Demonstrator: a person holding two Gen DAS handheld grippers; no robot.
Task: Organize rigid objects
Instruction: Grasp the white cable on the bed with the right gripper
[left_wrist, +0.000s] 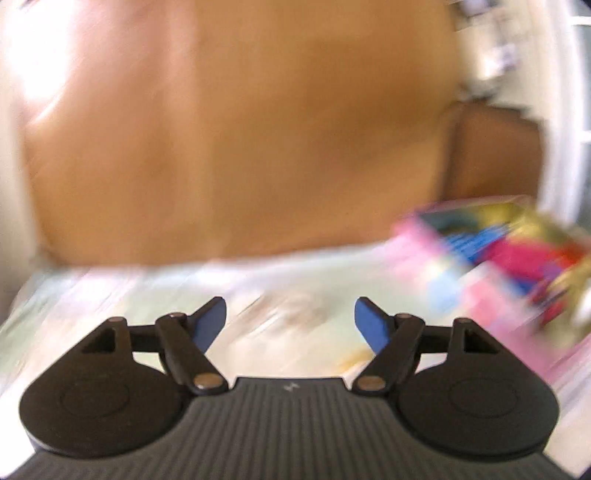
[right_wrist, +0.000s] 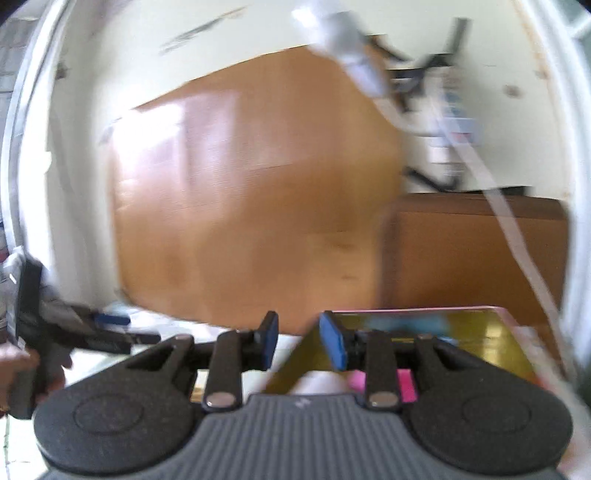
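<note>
Both views are motion-blurred. My left gripper (left_wrist: 290, 321) is open and empty above a pale patterned surface (left_wrist: 147, 295). A colourful flat box or book (left_wrist: 509, 251) with pink, blue and gold print lies to its right. My right gripper (right_wrist: 297, 341) is open with a narrower gap; its right finger (right_wrist: 332, 345) is over the near corner of a gold and pink flat box (right_wrist: 461, 336). I cannot tell whether it touches the box. The left gripper also shows in the right wrist view (right_wrist: 110, 328), at far left, held by a hand.
A large brown cardboard box (left_wrist: 240, 140) stands straight ahead, also in the right wrist view (right_wrist: 251, 192). A smaller brown box (right_wrist: 472, 251) stands right of it. A white wall, a grey tube (right_wrist: 351, 48) and a white strap (right_wrist: 509, 206) are behind.
</note>
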